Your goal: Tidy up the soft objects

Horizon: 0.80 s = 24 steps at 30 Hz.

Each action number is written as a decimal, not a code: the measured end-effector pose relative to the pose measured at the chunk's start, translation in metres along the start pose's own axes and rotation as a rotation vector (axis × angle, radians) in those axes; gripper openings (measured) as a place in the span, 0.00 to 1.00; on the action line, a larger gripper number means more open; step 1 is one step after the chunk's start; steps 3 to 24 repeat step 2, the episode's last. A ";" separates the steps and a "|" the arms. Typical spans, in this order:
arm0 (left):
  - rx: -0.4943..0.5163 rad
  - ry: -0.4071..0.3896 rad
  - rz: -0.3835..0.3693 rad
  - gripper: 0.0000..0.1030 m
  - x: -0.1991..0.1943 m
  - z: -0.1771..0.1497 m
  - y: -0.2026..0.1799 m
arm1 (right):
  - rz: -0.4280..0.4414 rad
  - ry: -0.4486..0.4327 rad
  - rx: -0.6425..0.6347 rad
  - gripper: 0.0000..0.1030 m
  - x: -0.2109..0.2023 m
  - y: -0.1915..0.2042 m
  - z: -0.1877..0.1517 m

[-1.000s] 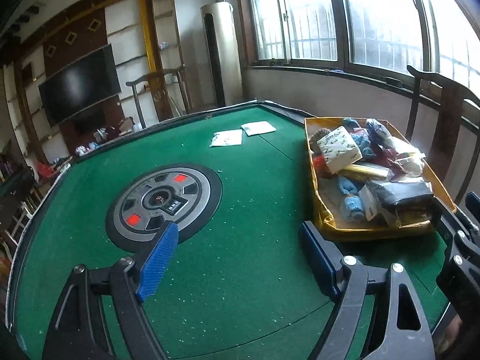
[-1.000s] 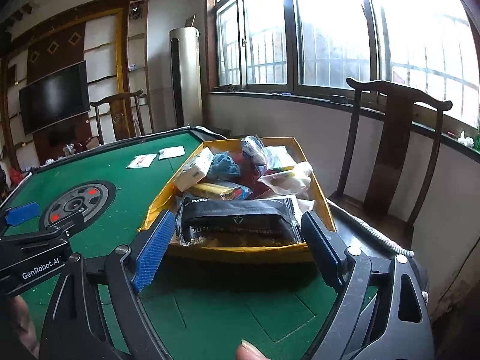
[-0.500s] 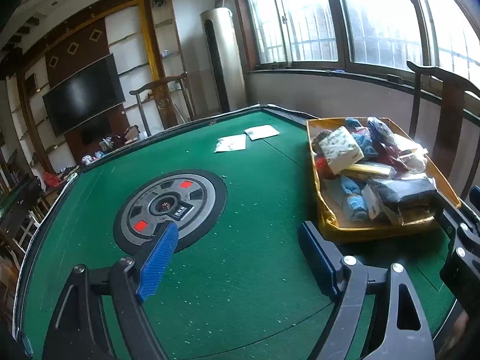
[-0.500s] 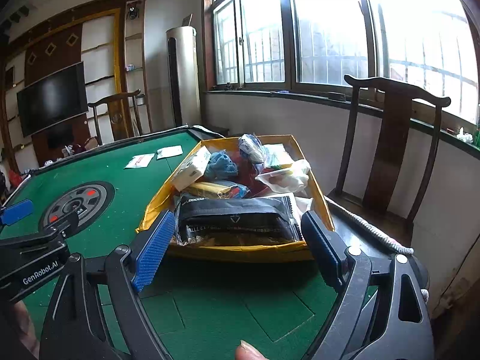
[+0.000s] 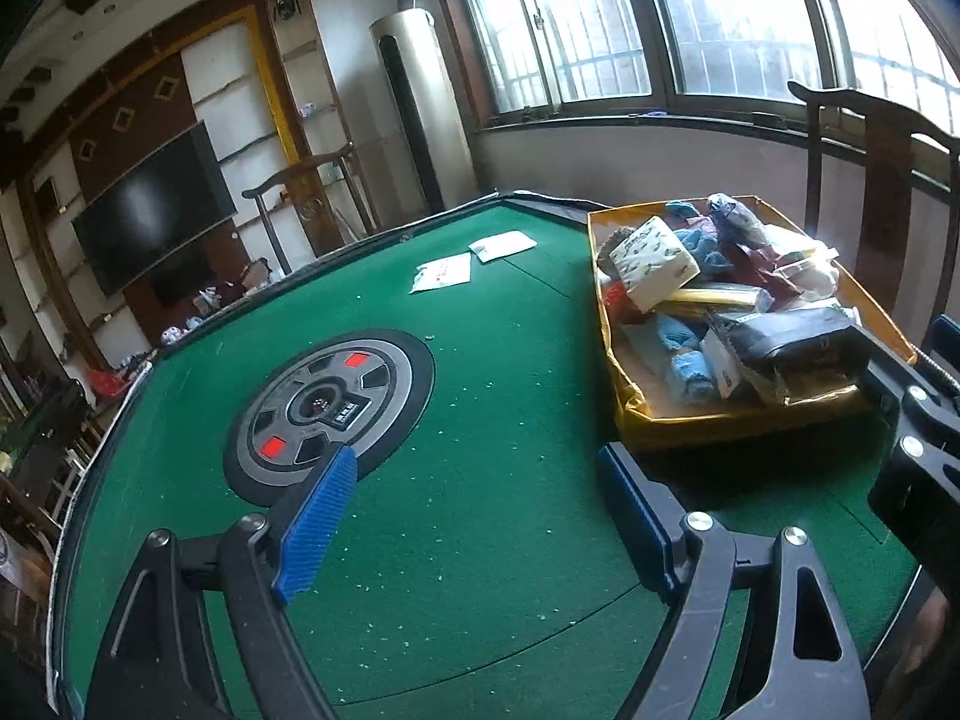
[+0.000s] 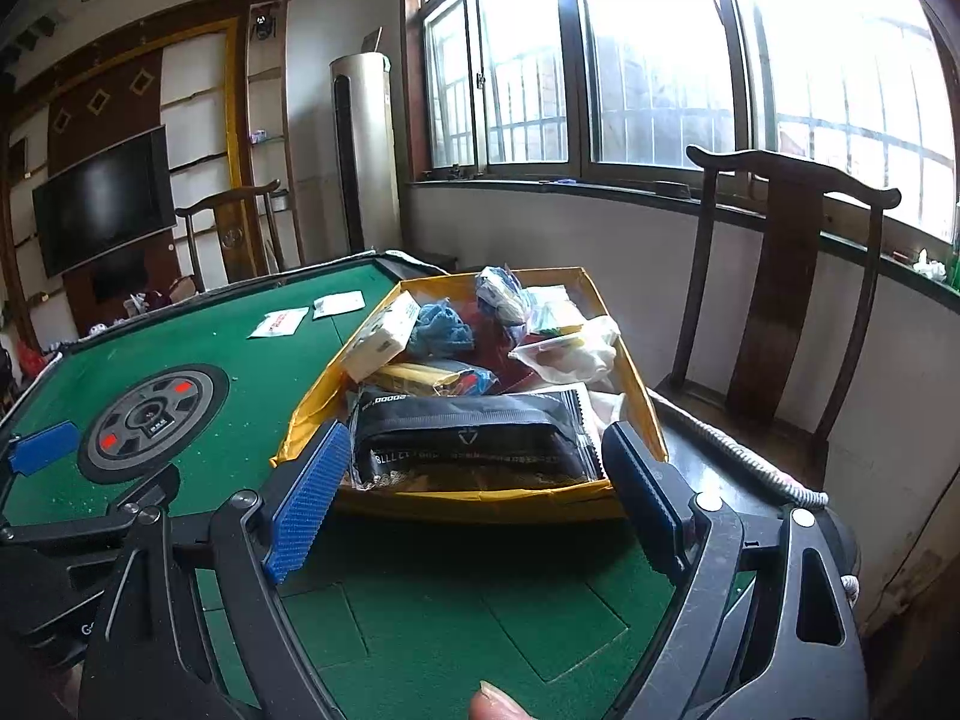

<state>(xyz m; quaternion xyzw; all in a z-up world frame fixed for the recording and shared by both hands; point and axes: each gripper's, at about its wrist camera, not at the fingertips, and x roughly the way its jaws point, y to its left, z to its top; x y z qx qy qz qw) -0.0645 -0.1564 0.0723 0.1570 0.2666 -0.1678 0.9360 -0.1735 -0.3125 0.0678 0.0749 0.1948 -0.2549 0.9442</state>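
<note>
A yellow cardboard box (image 6: pixel 576 495) (image 5: pixel 738 423) stands on the right side of the green table, piled with soft goods. On top lie a black packaged pouch (image 6: pixel 468 441) (image 5: pixel 792 345), a white tissue pack (image 6: pixel 381 339) (image 5: pixel 654 258), blue fluffy cloths (image 6: pixel 441 330) (image 5: pixel 684 360) and a clear plastic bag (image 6: pixel 570 354). My right gripper (image 6: pixel 474 492) hovers just in front of the box, open and empty. My left gripper (image 5: pixel 480 510) is open and empty over bare felt, left of the box.
A round grey control panel (image 5: pixel 327 402) sits in the middle of the green felt table (image 5: pixel 480 360). Two white paper packets (image 5: pixel 471 261) lie at the far edge. A dark wooden chair (image 6: pixel 780 294) stands right of the table. A fingertip (image 6: pixel 498 702) shows at the bottom edge.
The left wrist view has rolled a little, so the table and box now sit tilted differently. The right gripper has not moved, and both stay open.
</note>
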 end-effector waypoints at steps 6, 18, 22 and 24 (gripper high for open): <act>-0.005 0.009 0.003 0.80 0.002 0.001 0.001 | 0.000 0.002 0.000 0.84 0.000 0.000 0.000; -0.005 0.009 0.003 0.80 0.002 0.001 0.001 | 0.000 0.002 0.000 0.84 0.000 0.000 0.000; -0.005 0.009 0.003 0.80 0.002 0.001 0.001 | 0.000 0.002 0.000 0.84 0.000 0.000 0.000; -0.005 0.009 0.003 0.80 0.002 0.001 0.001 | 0.000 0.002 0.000 0.84 0.000 0.000 0.000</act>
